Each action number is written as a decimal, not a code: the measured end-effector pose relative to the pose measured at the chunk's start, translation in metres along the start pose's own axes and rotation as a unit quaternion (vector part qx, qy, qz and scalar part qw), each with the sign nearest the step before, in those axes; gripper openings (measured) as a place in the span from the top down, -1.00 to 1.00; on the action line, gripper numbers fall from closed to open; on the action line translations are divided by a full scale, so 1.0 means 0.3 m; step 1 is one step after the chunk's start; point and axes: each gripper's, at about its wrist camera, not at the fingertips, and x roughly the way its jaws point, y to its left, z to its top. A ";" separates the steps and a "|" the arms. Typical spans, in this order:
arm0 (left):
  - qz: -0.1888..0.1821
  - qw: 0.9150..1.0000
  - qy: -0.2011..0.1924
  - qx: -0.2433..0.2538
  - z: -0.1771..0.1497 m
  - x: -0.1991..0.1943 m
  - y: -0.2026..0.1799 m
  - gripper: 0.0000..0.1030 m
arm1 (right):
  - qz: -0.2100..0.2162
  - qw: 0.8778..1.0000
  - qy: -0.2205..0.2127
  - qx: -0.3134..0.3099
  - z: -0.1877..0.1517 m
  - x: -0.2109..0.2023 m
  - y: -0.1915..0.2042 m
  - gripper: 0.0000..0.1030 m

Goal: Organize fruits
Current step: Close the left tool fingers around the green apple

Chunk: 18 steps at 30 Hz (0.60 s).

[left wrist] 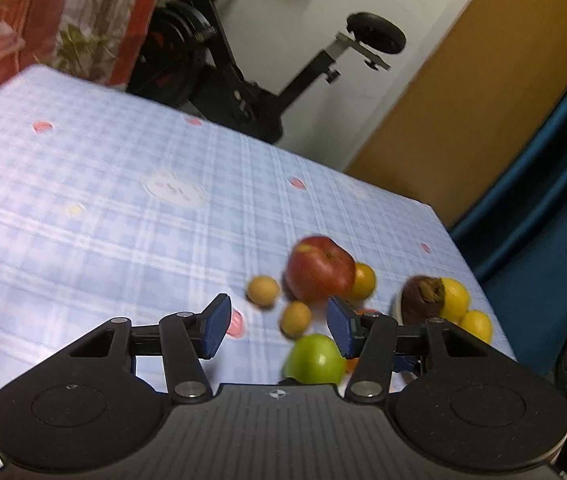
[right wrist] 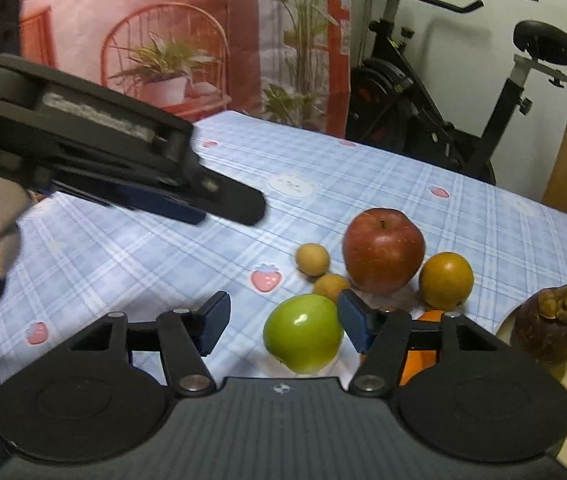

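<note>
On the blue checked tablecloth (right wrist: 123,256), the red apple (right wrist: 382,251) serves as the centre of a loose cluster of fruit. Just beside it, on the side away from the plate, sit two small tan fruits (right wrist: 313,259), one nearer the camera than the other; an orange (right wrist: 446,280) touches or nearly touches its other flank. Nearer than the apple lies a green apple (right wrist: 303,338), partly between the spread fingers of the right gripper (right wrist: 282,322), which hold nothing. Beyond the orange, a white plate (right wrist: 507,326) carries a dark mangosteen (right wrist: 549,330) and yellow lemons (left wrist: 454,298). The left gripper (left wrist: 279,326) also hovers with its fingers spread and empty, short of the apple. From the right wrist view its black body crosses the upper left, screening part of the cloth. Behind the table stands an exercise bike (right wrist: 443,120) beside a printed red backdrop (right wrist: 163,40).
</note>
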 end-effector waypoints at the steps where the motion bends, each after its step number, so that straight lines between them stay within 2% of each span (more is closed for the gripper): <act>1: -0.012 1.000 0.004 -0.007 -0.008 0.004 0.001 -0.07 | 0.000 1.000 -0.003 -0.002 -0.006 -0.011 0.007 -0.22; 5: -0.027 0.999 0.022 -0.006 -0.042 0.042 -0.008 -0.05 | -0.001 1.000 -0.014 -0.011 -0.033 -0.037 0.026 -0.22; 8: -0.034 0.999 0.040 -0.005 -0.064 0.076 -0.011 0.05 | -0.001 1.000 -0.011 -0.010 -0.034 -0.036 0.020 -0.20; 12: -0.048 0.998 0.051 -0.003 -0.076 0.099 -0.013 0.06 | -0.004 1.000 -0.011 -0.013 -0.038 -0.039 0.015 -0.16; 18: -0.049 0.997 0.066 -0.002 -0.094 0.141 -0.007 0.05 | -0.007 1.000 -0.014 -0.019 -0.043 -0.034 0.018 -0.16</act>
